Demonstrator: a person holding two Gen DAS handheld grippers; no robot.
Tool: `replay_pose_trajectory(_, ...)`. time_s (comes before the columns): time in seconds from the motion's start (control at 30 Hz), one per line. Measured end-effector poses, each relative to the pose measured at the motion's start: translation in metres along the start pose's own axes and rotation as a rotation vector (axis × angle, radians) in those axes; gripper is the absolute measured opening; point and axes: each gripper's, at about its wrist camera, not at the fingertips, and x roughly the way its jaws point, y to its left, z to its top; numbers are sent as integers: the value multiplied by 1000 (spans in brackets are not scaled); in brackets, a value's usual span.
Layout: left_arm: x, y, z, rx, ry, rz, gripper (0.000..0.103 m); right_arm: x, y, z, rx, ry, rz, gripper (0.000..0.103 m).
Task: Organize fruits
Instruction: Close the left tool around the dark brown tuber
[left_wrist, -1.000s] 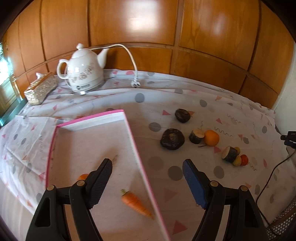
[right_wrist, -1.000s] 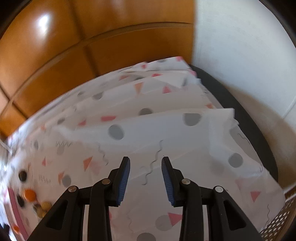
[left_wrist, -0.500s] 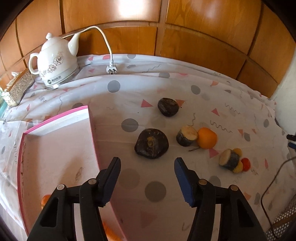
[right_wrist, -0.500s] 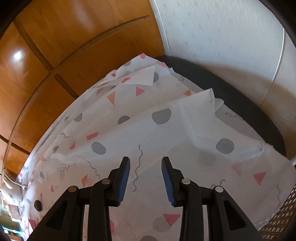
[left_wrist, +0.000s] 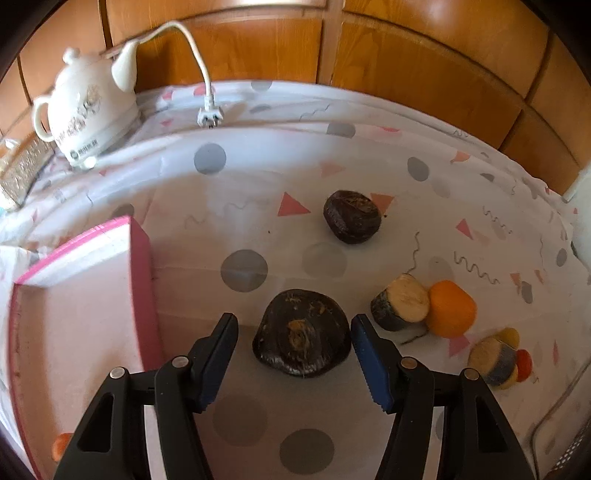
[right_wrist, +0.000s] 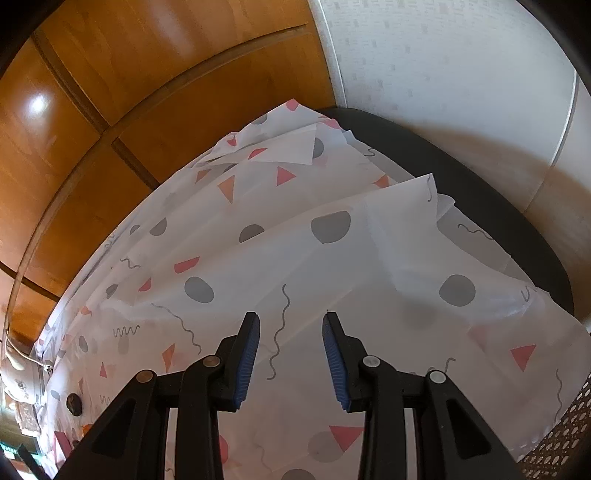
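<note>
Lower centre of the left wrist view: left gripper (left_wrist: 293, 330), fingers spread wide, one on each side of a large dark fruit (left_wrist: 302, 338) lying on the tablecloth (left_wrist: 243, 206); neither pad clearly touches it.

Centre, above that: second dark fruit (left_wrist: 352, 216), smaller, alone on the cloth.

Right of centre: cut dark piece (left_wrist: 400, 307) with pale face, touching an orange fruit (left_wrist: 450, 308).

Lower right: another cut piece (left_wrist: 493, 357), with small yellow (left_wrist: 511, 335) and red (left_wrist: 523, 364) fruits against it.

Left side: pink-edged tray (left_wrist: 142, 280), white inside; an orange item (left_wrist: 61, 445) shows at the lower left edge, partly hidden by the gripper.

Upper left: white kettle (left_wrist: 86, 110) with floral print; white cord (left_wrist: 195, 55) arcs from behind it down to a plug (left_wrist: 209, 117) lying on the cloth. A patterned box (left_wrist: 22, 173) sits at the far left edge.

Background: wood panelling (left_wrist: 406, 51).

Lower centre of the right wrist view: right gripper (right_wrist: 291, 354), fingers apart, nothing between them, over rumpled cloth with dots, triangles and squiggles. A dark fruit (right_wrist: 73, 403) shows small at lower left. White wall (right_wrist: 443, 74) upper right.
</note>
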Motion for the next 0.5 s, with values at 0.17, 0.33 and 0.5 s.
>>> replay_pose_trajectory(0.17, 2, -2, 0, 9, -19, 7, 51, 2, 2, 0, -22, 2, -8, 36)
replay_pose_trajectory(0.33, -12, 0, -6, -2, -51, -21, 51, 4, 6, -3, -54, 6, -12, 36)
replay_pose_trajectory(0.5, -40, 10, -12, -34, -99, -63, 51, 6, 11, -7, -92, 16, -15, 36)
